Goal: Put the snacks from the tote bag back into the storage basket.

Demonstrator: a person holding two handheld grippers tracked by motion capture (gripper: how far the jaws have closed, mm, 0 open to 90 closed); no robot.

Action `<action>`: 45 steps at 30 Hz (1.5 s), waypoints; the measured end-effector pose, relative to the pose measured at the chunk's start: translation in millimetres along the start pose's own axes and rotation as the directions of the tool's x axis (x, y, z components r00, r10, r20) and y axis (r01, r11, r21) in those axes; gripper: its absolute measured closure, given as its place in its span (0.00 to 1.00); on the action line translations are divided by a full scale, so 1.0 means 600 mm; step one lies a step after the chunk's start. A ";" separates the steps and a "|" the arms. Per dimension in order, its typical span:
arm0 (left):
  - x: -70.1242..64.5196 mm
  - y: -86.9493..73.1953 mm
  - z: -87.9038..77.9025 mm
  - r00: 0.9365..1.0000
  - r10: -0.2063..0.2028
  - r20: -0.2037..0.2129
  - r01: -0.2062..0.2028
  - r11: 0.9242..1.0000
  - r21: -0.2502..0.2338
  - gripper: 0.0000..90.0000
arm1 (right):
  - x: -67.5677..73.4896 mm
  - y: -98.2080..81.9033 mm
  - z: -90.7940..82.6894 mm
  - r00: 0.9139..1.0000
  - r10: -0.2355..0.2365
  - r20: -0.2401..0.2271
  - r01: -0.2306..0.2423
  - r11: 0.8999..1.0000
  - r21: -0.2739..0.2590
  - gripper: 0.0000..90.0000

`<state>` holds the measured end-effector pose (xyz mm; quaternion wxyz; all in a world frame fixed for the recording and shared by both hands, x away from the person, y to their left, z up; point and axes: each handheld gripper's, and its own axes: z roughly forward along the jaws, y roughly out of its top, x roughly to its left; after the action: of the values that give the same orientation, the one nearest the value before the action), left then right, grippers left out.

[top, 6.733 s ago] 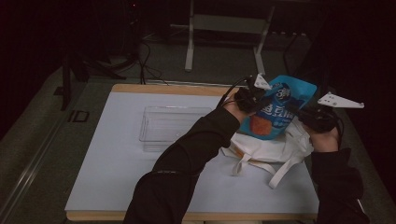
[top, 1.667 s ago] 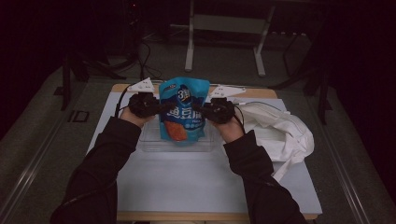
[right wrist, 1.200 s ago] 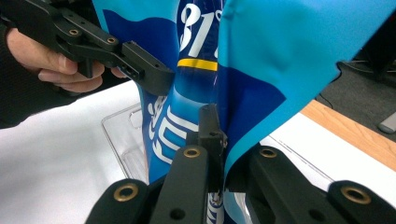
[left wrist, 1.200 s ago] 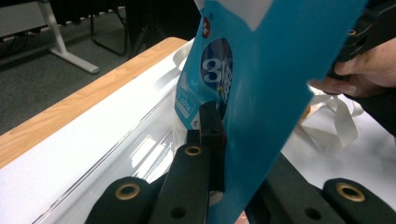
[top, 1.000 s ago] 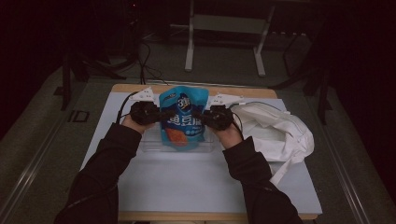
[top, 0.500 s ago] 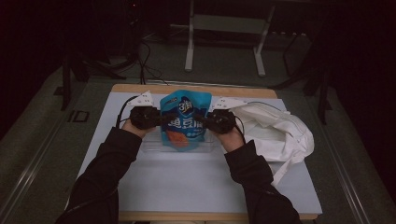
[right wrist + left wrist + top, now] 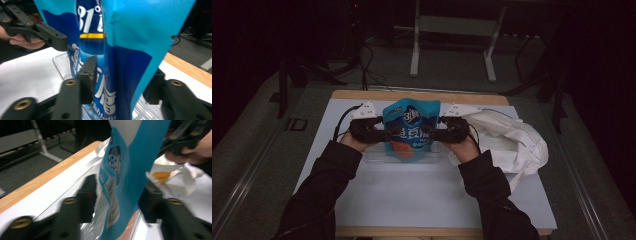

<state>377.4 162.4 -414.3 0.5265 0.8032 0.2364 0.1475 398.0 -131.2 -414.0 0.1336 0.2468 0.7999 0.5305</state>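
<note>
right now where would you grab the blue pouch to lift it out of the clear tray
Grip the blue pouch by its flat side edges, one gripper from each side. It stands upright in the clear tray, thin edges facing outward, and the left gripper and right gripper already straddle them, jaws just opened.

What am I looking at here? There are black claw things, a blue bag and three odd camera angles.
A person at a table holds a hand-worked gripper in each hand: the left gripper and the right gripper. One camera looks down from above; the other two ride on the grippers and look along their black jaws. Between them stands a blue snack bag, over a clear plastic tray. A white cloth bag lies to the right. Both sets of jaws have just been opening, with the blue bag's edges between them, apparently letting go.
</note>
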 end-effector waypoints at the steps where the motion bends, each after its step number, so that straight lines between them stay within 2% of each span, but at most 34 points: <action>1: -0.001 0.000 -0.002 1.000 -0.007 -0.012 0.007 1.000 0.002 0.54 | 0.000 0.000 0.000 1.000 0.000 0.000 0.000 1.000 0.000 0.52; 2: 0.000 0.000 -0.003 1.000 -0.025 -0.008 0.025 1.000 0.001 0.47 | -0.001 0.000 -0.002 1.000 -0.003 0.000 0.003 1.000 -0.001 0.50; 3: 0.000 0.000 -0.006 0.999 -0.028 -0.027 0.028 1.000 0.003 0.41 | -0.002 0.000 -0.004 1.000 -0.006 0.017 0.006 1.000 0.004 0.42; 4: 0.000 0.000 -0.008 0.999 -0.032 -0.034 0.032 0.999 0.001 0.41 | -0.002 0.000 -0.004 1.000 -0.006 0.017 0.006 1.000 0.004 0.42; 5: 0.001 0.000 -0.009 0.998 -0.044 -0.038 0.044 0.999 -0.002 0.35 | -0.003 -0.001 -0.006 1.000 -0.005 0.014 0.005 1.000 0.003 0.41; 6: 0.002 0.000 -0.009 0.998 -0.056 -0.038 0.056 0.998 0.000 0.28 | -0.004 -0.001 -0.007 1.000 -0.002 0.011 0.002 1.000 0.000 0.36; 7: 0.003 -0.002 -0.009 0.999 -0.051 -0.013 0.051 0.999 0.011 0.13 | -0.005 -0.002 -0.009 1.000 0.004 0.009 -0.004 1.000 -0.005 0.32; 8: 0.002 -0.003 -0.009 0.999 -0.040 -0.012 0.040 0.999 0.018 0.09 | -0.006 -0.002 -0.010 1.000 0.011 0.000 -0.011 1.000 -0.008 0.30; 9: 0.002 -0.004 -0.008 0.999 -0.047 -0.024 0.048 0.999 0.019 0.08 | -0.007 -0.002 -0.011 1.000 0.016 -0.004 -0.016 1.000 -0.007 0.25; 10: 0.002 -0.006 -0.008 0.998 -0.058 -0.015 0.058 0.998 0.022 0.08 | -0.007 -0.002 -0.011 1.000 0.016 -0.004 -0.016 1.000 -0.007 0.25; 11: 0.003 -0.008 -0.007 0.998 -0.068 -0.011 0.069 0.997 0.024 0.00 | -0.008 -0.003 -0.014 1.000 0.020 -0.024 -0.020 1.000 -0.008 0.20; 17: -0.005 -0.022 -0.014 0.993 -0.094 -0.066 0.095 0.995 0.007 0.00 | -0.008 -0.004 -0.022 0.998 0.021 -0.061 -0.023 1.000 -0.017 0.16; 22: -0.015 -0.027 -0.026 0.988 -0.110 -0.104 0.112 0.994 0.012 0.00 | -0.012 -0.010 -0.029 0.999 0.004 -0.051 -0.004 1.000 0.005 0.15; 23: -0.020 -0.031 -0.030 0.985 -0.116 -0.127 0.119 0.993 0.018 0.00 | -0.014 -0.014 -0.033 0.999 -0.001 -0.035 0.001 1.000 0.007 0.15; 25: -0.022 -0.034 -0.031 0.985 -0.119 -0.122 0.122 0.992 0.021 0.00 | -0.015 -0.015 -0.034 0.999 -0.004 -0.034 0.004 1.000 0.005 0.15; 26: -0.026 -0.036 -0.031 0.985 -0.117 -0.127 0.121 0.992 0.025 0.00 | -0.014 -0.019 -0.037 0.999 -0.035 -0.009 0.035 0.999 0.005 0.16; 27: -0.029 -0.038 -0.032 0.984 -0.111 -0.139 0.116 0.993 0.029 0.00 | -0.014 -0.019 -0.037 0.999 -0.035 -0.009 0.035 0.999 0.005 0.16; 29: -0.034 -0.042 -0.034 0.984 -0.127 -0.124 0.130 0.991 0.017 0.00 | -0.013 -0.024 -0.040 0.999 -0.043 -0.003 0.043 0.999 0.007 0.16; 30: -0.038 -0.044 -0.035 0.983 -0.126 -0.135 0.129 0.991 0.017 0.00 | -0.012 -0.026 -0.042 0.999 -0.045 0.005 0.045 0.999 0.012 0.16; 32: -0.042 -0.049 -0.037 0.983 -0.136 -0.127 0.138 0.990 0.006 0.00 | -0.010 -0.030 -0.047 0.999 -0.052 0.015 0.051 0.999 0.014 0.16; 36: -0.053 -0.059 -0.040 0.977 -0.142 -0.156 0.144 0.990 0.001 0.00 | -0.005 -0.043 -0.060 0.998 -0.051 0.030 0.050 0.999 0.017 0.16; 40: -0.066 -0.070 -0.040 0.981 -0.132 -0.145 0.136 0.991 0.015 0.00 | 0.000 -0.052 -0.068 0.998 -0.065 0.028 0.064 0.998 0.024 0.16; 42: -0.072 -0.074 -0.041 0.980 -0.134 -0.149 0.137 0.990 0.014 0.00 | 0.004 -0.059 -0.073 0.997 -0.072 0.030 0.071 0.997 0.035 0.16; 45: -0.080 -0.080 -0.042 0.981 -0.143 -0.134 0.145 0.989 0.011 0.00 | 0.006 -0.066 -0.081 0.997 -0.074 0.031 0.073 0.997 0.036 0.16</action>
<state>313.8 172.0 -447.8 0.5106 0.7777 0.3299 0.1598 361.5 -179.7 -430.8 0.1617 0.2281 0.8152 0.5072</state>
